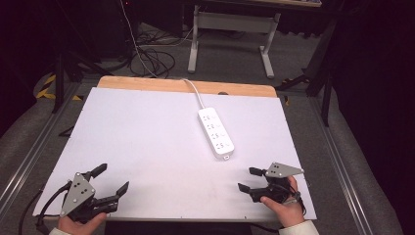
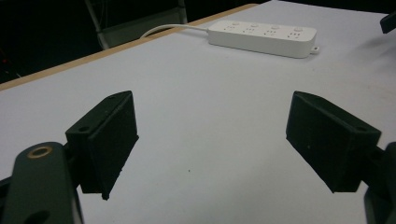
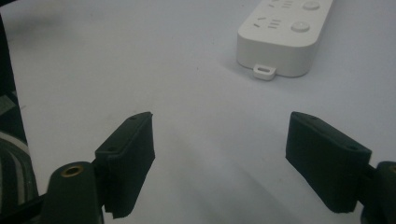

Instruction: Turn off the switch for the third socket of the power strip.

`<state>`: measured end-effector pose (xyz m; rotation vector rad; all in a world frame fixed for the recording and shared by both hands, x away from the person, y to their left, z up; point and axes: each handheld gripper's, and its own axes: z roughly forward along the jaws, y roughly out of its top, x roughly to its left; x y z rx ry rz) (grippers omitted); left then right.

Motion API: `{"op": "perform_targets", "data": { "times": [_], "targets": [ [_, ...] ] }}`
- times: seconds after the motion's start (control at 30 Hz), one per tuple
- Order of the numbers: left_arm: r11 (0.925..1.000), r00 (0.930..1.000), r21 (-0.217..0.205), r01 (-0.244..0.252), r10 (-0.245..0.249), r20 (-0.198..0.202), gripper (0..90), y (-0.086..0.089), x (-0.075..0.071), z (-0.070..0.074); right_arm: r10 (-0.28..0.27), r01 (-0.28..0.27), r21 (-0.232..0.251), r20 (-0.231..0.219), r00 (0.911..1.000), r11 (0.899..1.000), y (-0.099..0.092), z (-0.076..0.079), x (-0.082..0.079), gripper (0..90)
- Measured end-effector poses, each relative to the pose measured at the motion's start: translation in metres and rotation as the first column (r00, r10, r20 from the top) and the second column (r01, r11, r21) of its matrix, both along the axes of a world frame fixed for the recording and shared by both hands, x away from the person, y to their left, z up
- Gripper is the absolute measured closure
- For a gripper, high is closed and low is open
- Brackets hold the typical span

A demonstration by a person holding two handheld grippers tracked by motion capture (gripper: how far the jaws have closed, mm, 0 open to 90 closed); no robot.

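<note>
hovering at the near edge of the table (image 1: 147, 127), we have both grippers low and ready, and neither one holds anything. our left gripper (image 1: 111, 178) sits at the near left corner with its jaws spread wide, bare white table between them. our right gripper (image 1: 247, 178) sits at the near right, jaws likewise released and apart, nothing in the gap.

the power strip (image 1: 216, 132) lies flat right of the middle, well ahead of both of us, its cord (image 1: 194, 89) running off over the far wooden edge. in the right gripper view its near end with the small hanging tab (image 3: 265, 71) is just ahead and a little to the right of the jaws; in the left gripper view the power strip (image 2: 262, 36) lies well off, lengthwise across the far table.

we judge this as the opening approach, nothing touched yet. the right gripper is the nearer one, so the next move looks like pushing it forward and lining the jaws across the strip's narrow width before closing.
</note>
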<state>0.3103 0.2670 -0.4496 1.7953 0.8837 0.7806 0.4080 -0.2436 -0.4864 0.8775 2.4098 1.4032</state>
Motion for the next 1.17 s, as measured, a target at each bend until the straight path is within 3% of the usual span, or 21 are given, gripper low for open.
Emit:
{"op": "perform_targets", "data": {
  "times": [0.13,0.27,0.57,0.73,1.17],
  "targets": [
    [1.0000,1.0000,0.005,-0.004,0.004,0.002,16.9,0.0004,0.0007,-0.0005,0.004,-0.003,-0.057,0.014,0.9999,0.998,0.0016,-0.0053,-0.0012,24.4],
    [0.9999,0.9999,0.003,-0.011,0.011,0.006,16.7,0.0003,0.0030,-0.0024,0.030,-0.029,-0.078,0.020,0.9993,0.997,0.0060,-0.0080,0.0005,24.4],
    [0.9997,0.9996,-0.013,-0.021,0.021,0.018,16.3,0.0020,0.0044,-0.0028,0.021,-0.018,-0.048,0.059,0.9981,0.999,0.0026,-0.0043,0.0000,25.2],
    [0.9994,0.9999,-0.033,-0.006,0.006,0.013,16.2,0.0032,0.0051,-0.0030,0.029,-0.025,-0.063,0.065,0.9975,0.998,0.0039,-0.0047,-0.0003,25.6],
    [0.9999,0.9996,-0.013,-0.003,0.003,0.028,16.0,0.0027,0.0050,-0.0030,0.045,-0.035,-0.111,0.084,0.9955,0.993,0.0093,-0.0052,-0.0020,26.5]
  ]
}}
